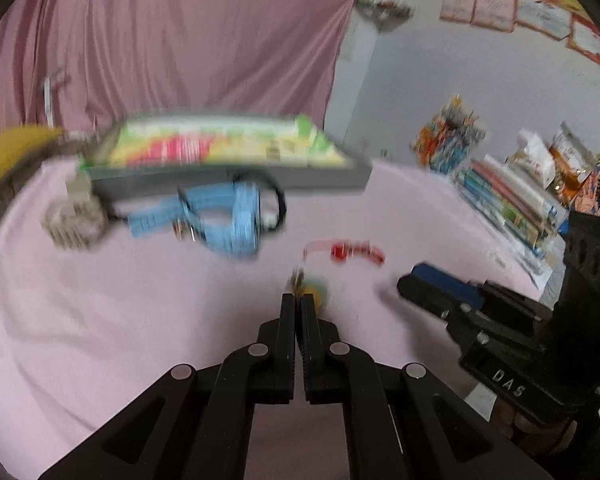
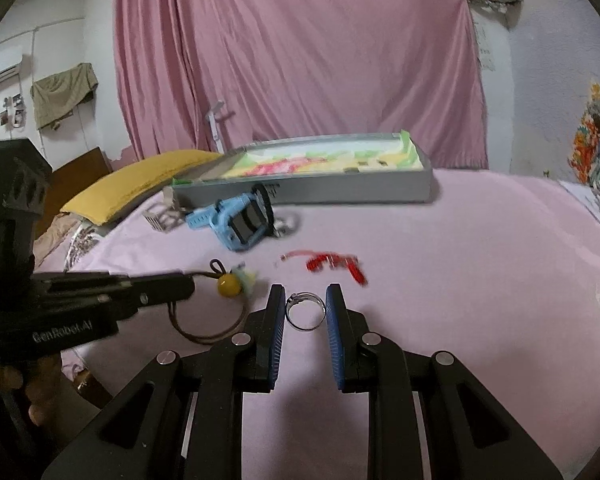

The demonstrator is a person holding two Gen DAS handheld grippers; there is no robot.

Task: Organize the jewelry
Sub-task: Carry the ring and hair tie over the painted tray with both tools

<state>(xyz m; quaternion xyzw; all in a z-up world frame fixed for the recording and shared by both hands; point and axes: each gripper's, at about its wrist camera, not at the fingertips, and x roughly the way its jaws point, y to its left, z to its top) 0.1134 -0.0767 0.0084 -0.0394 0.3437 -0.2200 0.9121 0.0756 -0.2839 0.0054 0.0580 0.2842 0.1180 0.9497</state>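
Note:
My left gripper [image 1: 299,300] is shut on the brown hair tie with a yellow bead [image 1: 315,292], holding its cord at the bead; it also shows in the right wrist view [image 2: 188,284] with the bead [image 2: 227,285] and the cord loop [image 2: 208,332] hanging on the pink sheet. My right gripper [image 2: 305,292] is open, its blue pads either side of a silver ring [image 2: 305,312] that lies on the sheet; it shows in the left view [image 1: 412,284]. A red bracelet [image 2: 334,264] [image 1: 356,252] lies just beyond. A blue watch [image 2: 236,220] [image 1: 224,216] lies by the grey box [image 2: 340,192] [image 1: 236,184].
A small white clip [image 2: 158,216] lies left of the watch. A yellow pillow [image 2: 140,184] sits at the back left. Books and packets [image 1: 512,192] are stacked along the right wall. A pink curtain [image 2: 300,60] hangs behind.

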